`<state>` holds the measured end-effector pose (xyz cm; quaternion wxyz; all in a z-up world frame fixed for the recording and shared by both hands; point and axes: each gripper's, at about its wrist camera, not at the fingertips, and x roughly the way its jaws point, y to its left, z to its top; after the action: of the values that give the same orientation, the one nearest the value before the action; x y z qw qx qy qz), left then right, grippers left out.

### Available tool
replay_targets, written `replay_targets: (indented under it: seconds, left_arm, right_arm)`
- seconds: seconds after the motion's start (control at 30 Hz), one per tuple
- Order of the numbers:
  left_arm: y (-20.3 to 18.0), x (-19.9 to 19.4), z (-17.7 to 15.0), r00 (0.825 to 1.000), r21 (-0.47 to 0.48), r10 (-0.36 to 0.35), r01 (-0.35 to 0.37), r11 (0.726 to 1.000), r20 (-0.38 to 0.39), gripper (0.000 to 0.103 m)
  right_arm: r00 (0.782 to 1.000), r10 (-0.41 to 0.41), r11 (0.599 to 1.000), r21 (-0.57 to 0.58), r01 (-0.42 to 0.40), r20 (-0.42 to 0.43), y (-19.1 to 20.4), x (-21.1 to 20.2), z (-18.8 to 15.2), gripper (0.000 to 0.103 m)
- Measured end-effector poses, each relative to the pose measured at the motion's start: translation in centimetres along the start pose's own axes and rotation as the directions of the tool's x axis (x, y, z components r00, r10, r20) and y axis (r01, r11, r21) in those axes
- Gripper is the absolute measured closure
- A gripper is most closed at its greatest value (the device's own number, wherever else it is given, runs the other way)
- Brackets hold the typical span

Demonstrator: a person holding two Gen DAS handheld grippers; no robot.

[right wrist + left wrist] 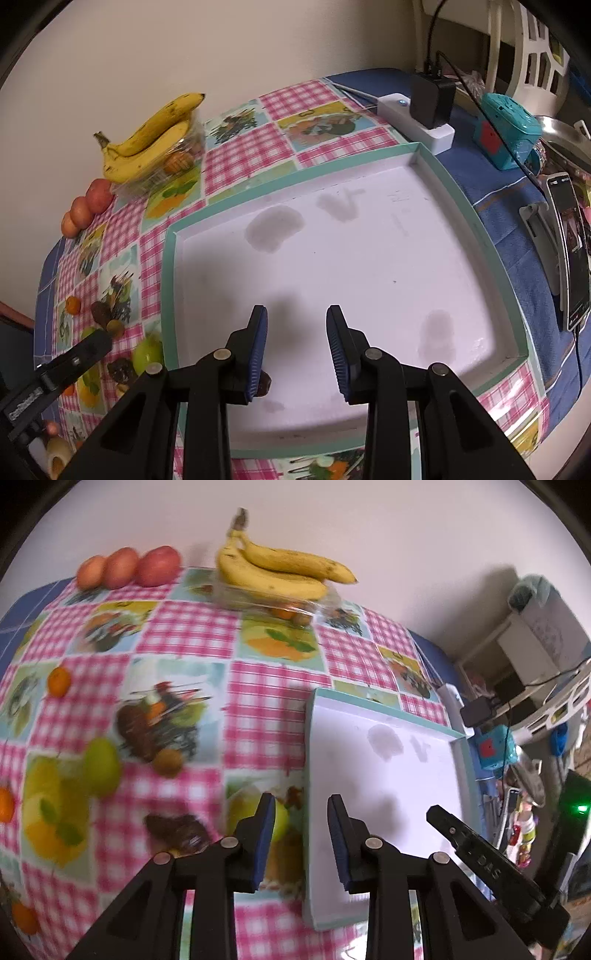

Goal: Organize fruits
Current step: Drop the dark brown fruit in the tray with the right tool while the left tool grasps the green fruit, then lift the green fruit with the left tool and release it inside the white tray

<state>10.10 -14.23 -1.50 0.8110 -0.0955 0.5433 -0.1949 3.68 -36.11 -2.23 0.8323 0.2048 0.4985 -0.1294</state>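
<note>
Both grippers, left (301, 805) and right (297, 317), hold jaws wide, empty; lettering illegible.

Soft, even indoor light. Left view motion-blurred toward 8 o'clock; fisheye bending and dark vignette at the corners.

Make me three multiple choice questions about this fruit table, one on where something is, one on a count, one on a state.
1. Where is the bunch of bananas?
A. in the tray
B. on a clear box by the wall
C. in a gripper

2. How many red apples stand in the row by the wall?
A. one
B. three
C. five

3. How is the right gripper?
A. open over the tray
B. shut on a banana
C. shut on an orange

Answers: B, the bananas lie on the clear box; B, three side by side; A, its jaws stand apart above the tray.
</note>
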Motion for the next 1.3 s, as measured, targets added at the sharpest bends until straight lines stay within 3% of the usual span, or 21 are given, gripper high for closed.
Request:
replay_targets:
  seconds: [0.17,0.27,0.5,0.63,0.87,0.93,1.0,1.3]
  left_arm:
    - [-0.3,1.3,0.7,1.000,0.012,0.011,-0.011,1.000,0.009,0.071]
    - [0.7,1.0,1.3,0.995,0.029,0.091,-0.093,0.995,0.039,0.071]
    - [3.5,1.4,1.7,0.981,0.008,0.185,-0.185,0.983,0.059,0.069]
    - [4.6,1.9,2.2,0.979,-0.019,0.196,-0.195,0.981,0.064,0.058]
    - [6.8,1.0,3.9,0.972,-0.101,0.199,-0.188,0.977,0.121,0.053]
    - [7.4,0.6,4.3,0.971,-0.122,0.195,-0.179,0.976,0.141,0.041]
    - [7.8,0.6,4.9,0.971,-0.129,0.189,-0.171,0.977,0.147,0.041]
    - [8.6,4.0,7.7,0.943,-0.059,0.313,-0.308,0.949,0.110,0.041]
  right_arm:
    - [1.000,-0.010,1.000,0.027,0.010,0.001,-1.1,0.3,0.7,0.069]
    - [1.000,-0.006,0.999,0.039,0.007,-0.012,-1.5,0.7,0.7,0.069]
    - [1.000,0.008,0.999,0.047,-0.007,-0.021,-1.5,0.5,0.5,0.069]
    - [1.000,0.016,0.999,0.044,-0.015,-0.017,-1.3,0.4,0.5,0.069]
    - [0.999,0.014,0.998,0.063,-0.012,-0.029,-2.0,0.9,0.6,0.069]
    - [1.000,0.013,0.998,0.064,-0.011,-0.028,-2.1,1.0,0.6,0.069]
    - [0.999,0.013,0.998,0.061,-0.011,-0.030,-2.1,1.1,0.7,0.069]
    - [0.999,0.006,0.997,0.071,-0.002,-0.047,-2.6,2.3,1.4,0.069]
